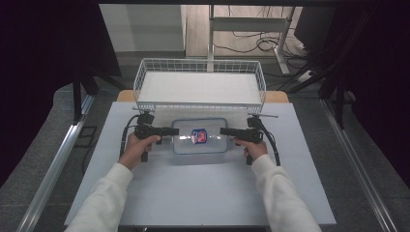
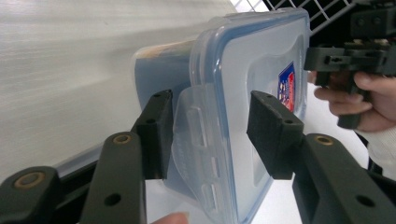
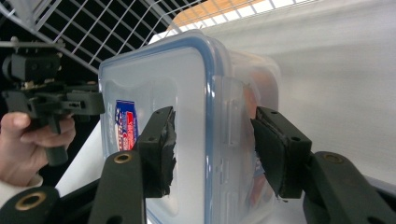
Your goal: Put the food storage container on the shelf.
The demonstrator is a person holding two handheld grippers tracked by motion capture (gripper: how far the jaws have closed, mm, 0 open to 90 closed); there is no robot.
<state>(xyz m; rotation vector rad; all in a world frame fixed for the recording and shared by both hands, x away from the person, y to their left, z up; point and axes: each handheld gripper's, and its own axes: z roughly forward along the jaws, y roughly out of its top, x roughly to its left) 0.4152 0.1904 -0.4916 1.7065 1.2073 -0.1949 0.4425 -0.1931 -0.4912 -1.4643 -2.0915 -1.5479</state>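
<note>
We see a white table point(image 1: 159, 193) from above, a person's two white-sleeved forearms reaching in from the near edge; going left to right, the left gripper point(image 1: 175, 131) points inward at the left short end of a clear lidded container point(image 1: 186, 145), which lies flat at the table's middle, just in front of a white wire basket point(image 1: 145, 72); the container's long axis runs left to right, straight from one gripper to the other. In the left gripper view the jaws straddle the side latch flap point(image 2: 196, 140), one pad against it, the other pad seemingly clear of the lid; we cannot tell whether they truly clamp. At the right end, the right gripper point(image 1: 223, 131) mirrors it; its jaws bracket the lid's edge and right latch point(image 3: 231, 123), gaps visible, nothing gripped. Both hands sit equally near.
</note>
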